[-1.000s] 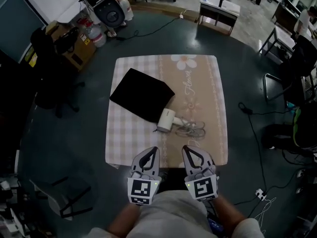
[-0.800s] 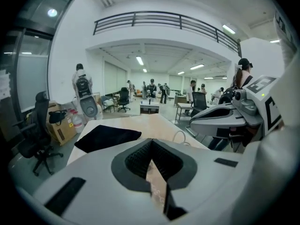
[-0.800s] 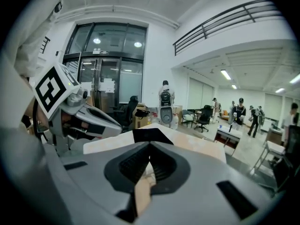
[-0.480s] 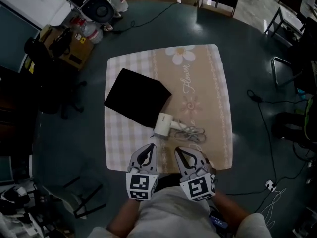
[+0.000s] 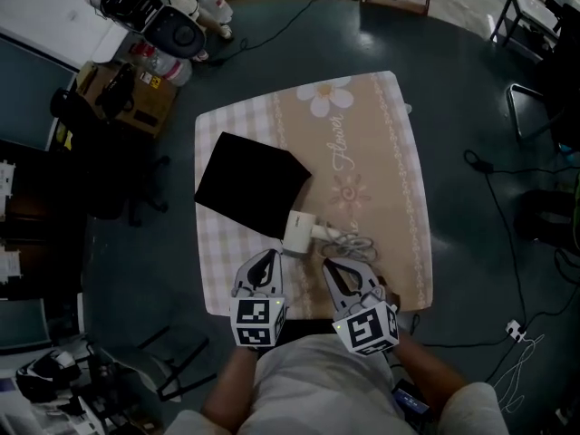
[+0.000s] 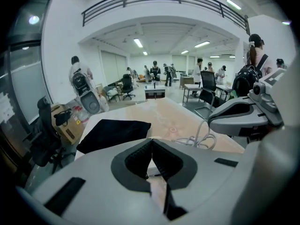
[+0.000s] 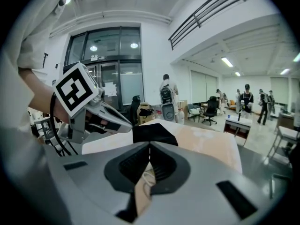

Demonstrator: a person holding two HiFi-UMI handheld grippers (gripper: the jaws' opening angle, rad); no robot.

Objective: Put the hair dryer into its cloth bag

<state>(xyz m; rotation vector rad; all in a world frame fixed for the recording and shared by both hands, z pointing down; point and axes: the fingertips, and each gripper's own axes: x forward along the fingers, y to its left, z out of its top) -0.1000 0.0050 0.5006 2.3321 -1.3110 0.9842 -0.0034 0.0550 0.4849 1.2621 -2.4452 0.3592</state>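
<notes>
The hair dryer (image 5: 297, 230) lies on the table (image 5: 390, 170), close to the near edge. Its white body rests against the near corner of the cloth bag (image 5: 246, 181). In the head view its long axis runs roughly across the table. The thick end sits at the bag's corner and the thinner end points right, toward its cord (image 5: 352, 243). The cord lies in a loose bundle just beside that thinner end. The bag is flat and black, spread out beyond and to the left of the dryer. Which of its edges is the open mouth cannot be told from here.

Both claws hover over the near edge of the table, side by side, and the dryer is just ahead in the gap between them. The left claw (image 5: 268, 257) is clenched with nothing in it. Its tips point at the thick end and the bag's corner, and of the two it looks the nearer to the dryer's body. The right claw (image 5: 330, 265) is also clenched and empty, with its tips aimed at the cord bundle and the thin end.

Because the dryer lies crosswise to both claws, either could close across its narrow width once its jaws part. The left one seems better placed for the bag or the dryer's body, and the right one for the handle end.
</notes>
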